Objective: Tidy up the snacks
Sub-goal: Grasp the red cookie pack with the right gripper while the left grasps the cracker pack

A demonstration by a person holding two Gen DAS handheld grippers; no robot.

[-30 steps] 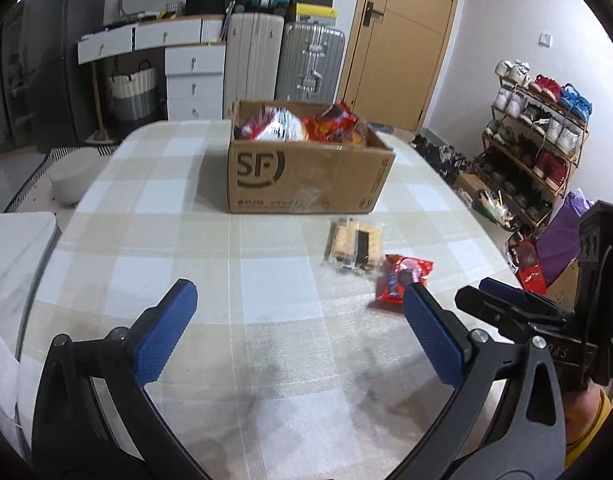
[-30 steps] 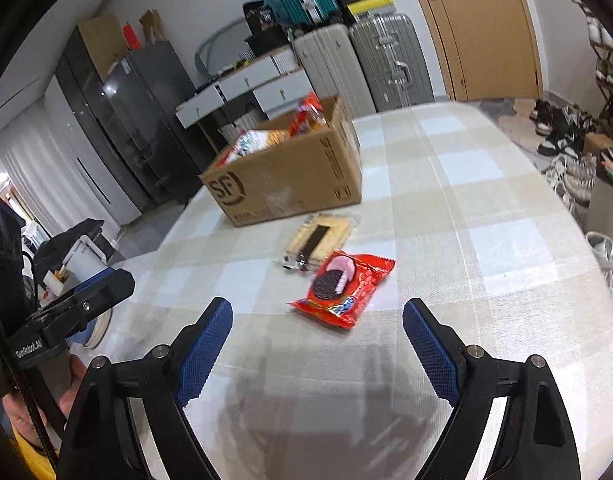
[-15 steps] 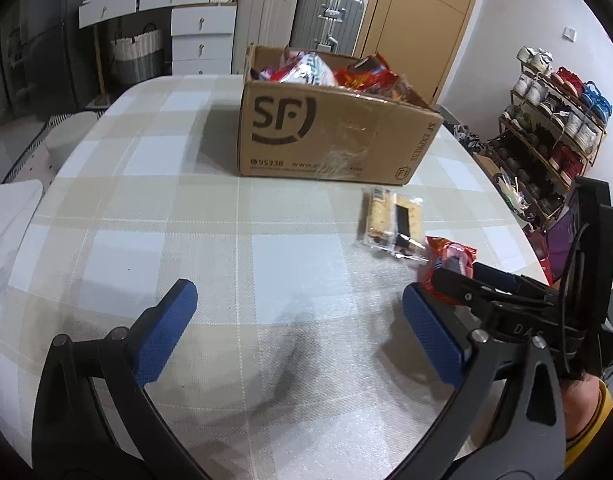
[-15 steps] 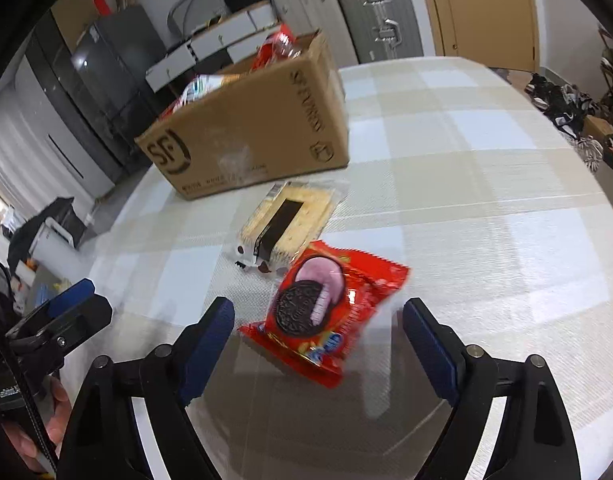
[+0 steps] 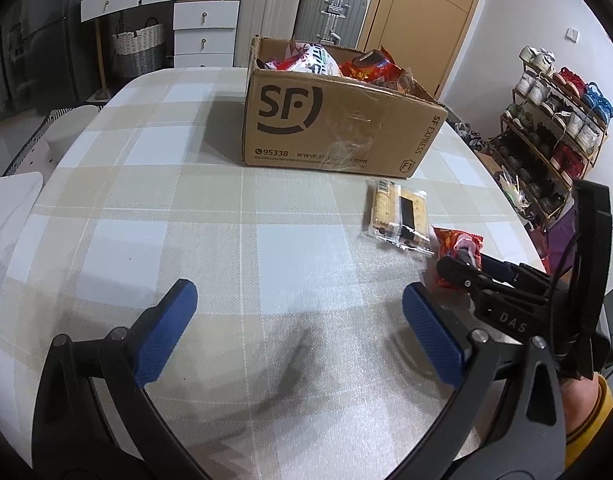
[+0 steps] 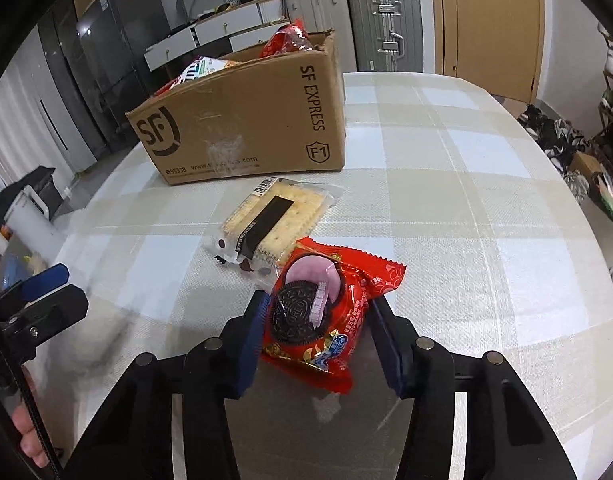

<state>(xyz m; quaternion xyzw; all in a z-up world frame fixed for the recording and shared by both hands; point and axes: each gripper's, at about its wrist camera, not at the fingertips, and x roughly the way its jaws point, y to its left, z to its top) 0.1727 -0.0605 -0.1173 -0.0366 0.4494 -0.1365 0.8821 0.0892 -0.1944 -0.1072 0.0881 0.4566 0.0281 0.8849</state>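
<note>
A red Oreo packet [image 6: 330, 280] lies on the checked tablecloth, and my right gripper [image 6: 318, 314] is closing on it, both blue pads touching its sides. In the left wrist view the same red Oreo packet [image 5: 458, 242] shows between the right gripper's [image 5: 472, 267] black fingers. A clear cracker packet [image 6: 274, 216] [image 5: 398, 212] lies just beyond it, its near end touching the red one. The cardboard SF box [image 6: 246, 128] [image 5: 326, 132] behind holds several snack bags. My left gripper [image 5: 298, 296] hangs open over bare cloth, to the left of the snacks.
The round table's right edge [image 5: 518, 216] runs close to the snacks. A shoe rack [image 5: 554, 120] stands beyond it. Suitcases [image 5: 298, 16], white drawers [image 5: 202, 24] and a door [image 5: 418, 12] line the far wall. A white seat [image 5: 10, 208] sits at the left.
Both grippers came down and forward toward the table. The right gripper's jaws went from wide open around the red Oreo packet to closed against its sides. The left gripper stayed open.
</note>
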